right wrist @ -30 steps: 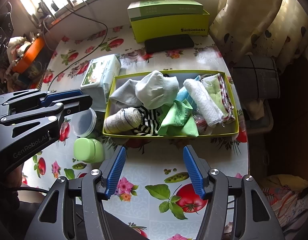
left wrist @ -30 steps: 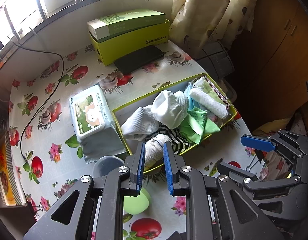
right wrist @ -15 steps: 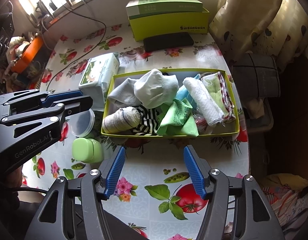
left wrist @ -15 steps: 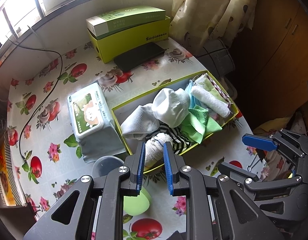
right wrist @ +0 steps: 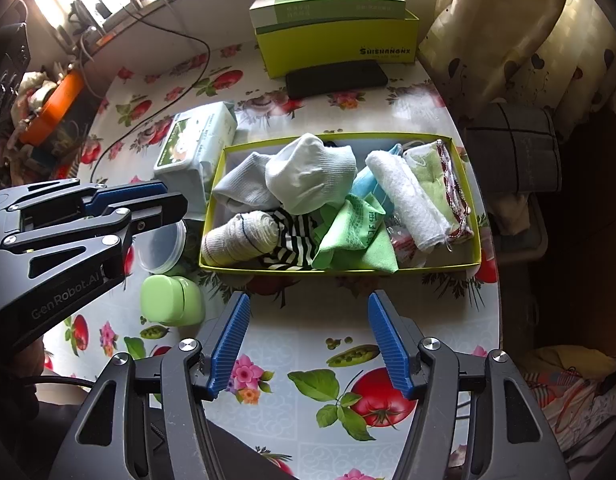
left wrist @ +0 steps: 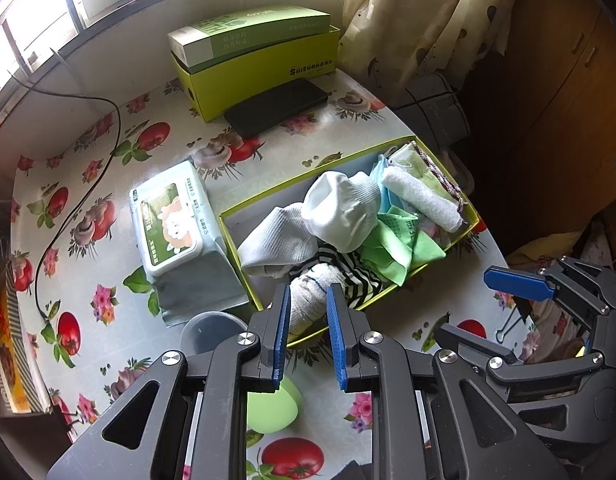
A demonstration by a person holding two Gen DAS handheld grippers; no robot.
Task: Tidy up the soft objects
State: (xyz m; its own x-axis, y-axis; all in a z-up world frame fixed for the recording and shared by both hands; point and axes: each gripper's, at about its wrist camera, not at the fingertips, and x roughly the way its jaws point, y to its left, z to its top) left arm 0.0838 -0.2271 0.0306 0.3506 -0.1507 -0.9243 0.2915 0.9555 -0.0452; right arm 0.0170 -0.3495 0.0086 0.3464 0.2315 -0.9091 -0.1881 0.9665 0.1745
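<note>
Currently, left gripper point(left wrist: 306, 300) hung part-open and empty above the rolled sock point(right wrist: 240, 242) in the yellow tray point(right wrist: 339, 267); right gripper point(right wrist: 309, 320) was wide, released, over table point(right wrist: 304, 344).

Yellow-green box point(right wrist: 339, 50) at 12 o'clock reads "SUISHANGNX"; left hand-held gripper point(right wrist: 172, 204) at 9 o'clock reads "GenRobot.AI". Wipes pack print unreadable.
</note>
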